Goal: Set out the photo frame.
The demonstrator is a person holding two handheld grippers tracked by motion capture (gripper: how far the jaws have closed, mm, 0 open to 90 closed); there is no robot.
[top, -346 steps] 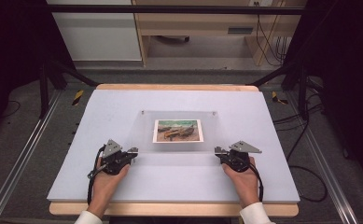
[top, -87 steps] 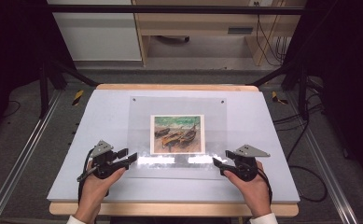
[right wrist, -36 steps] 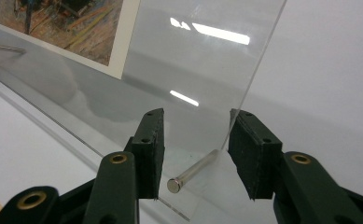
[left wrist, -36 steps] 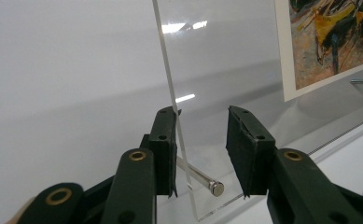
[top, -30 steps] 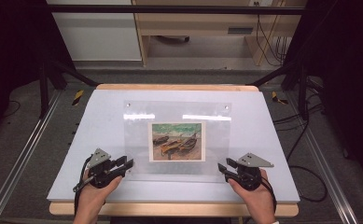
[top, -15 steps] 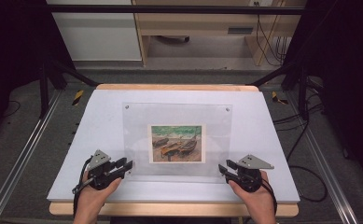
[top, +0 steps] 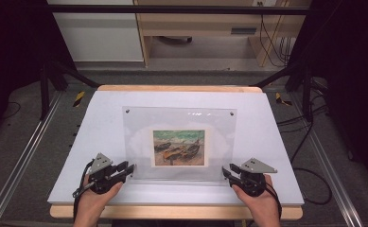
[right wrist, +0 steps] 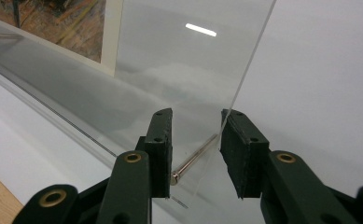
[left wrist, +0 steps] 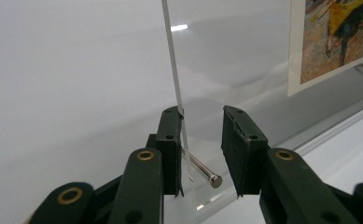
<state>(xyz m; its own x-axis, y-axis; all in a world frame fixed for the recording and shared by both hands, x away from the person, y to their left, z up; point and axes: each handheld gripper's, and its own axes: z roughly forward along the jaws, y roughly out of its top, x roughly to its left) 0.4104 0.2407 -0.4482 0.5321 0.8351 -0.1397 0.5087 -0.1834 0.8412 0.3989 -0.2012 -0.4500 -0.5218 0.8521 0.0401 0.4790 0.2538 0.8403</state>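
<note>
One clear acrylic frame (top: 179, 142) stood in the middle of the white table (top: 101, 123), and its lower edge rested on the surface near the person's side. From the high view it leaned back, away from the person, but how steep I could not tell. A small painting of boats (top: 179, 148) sat inside the clear sheet, a little below its middle. Two small metal studs were in the upper corners, the left stud (top: 127, 112) and the right stud (top: 232, 114).

The left gripper (top: 130, 168) was at the lower left corner of the frame. In the left gripper view the jaws were parted, with a clear gap between them. The thin edge of the sheet (left wrist: 172, 70) ran down along the inner face of the left-hand jaw and seemed to touch it, while the other jaw stood apart from it. A metal pin (left wrist: 200, 170) at that corner stuck out between the jaws. So the left gripper (left wrist: 200, 154) clamped nothing.

The right gripper (top: 225, 170) was at the lower right corner. In the right gripper view its jaws were parted in the same way. The edge of the sheet (right wrist: 251, 60) came down to the inner face of the right-hand jaw, and another metal pin (right wrist: 193, 161) lay across the gap. The right gripper (right wrist: 195, 151) also had no firm hold.

The left hand (top: 92, 203) and the right hand (top: 259, 203) came in from the near edge of the table. Behind the table I saw a pale wooden bench (top: 210, 28) and some cables (top: 269, 38) on the floor.
</note>
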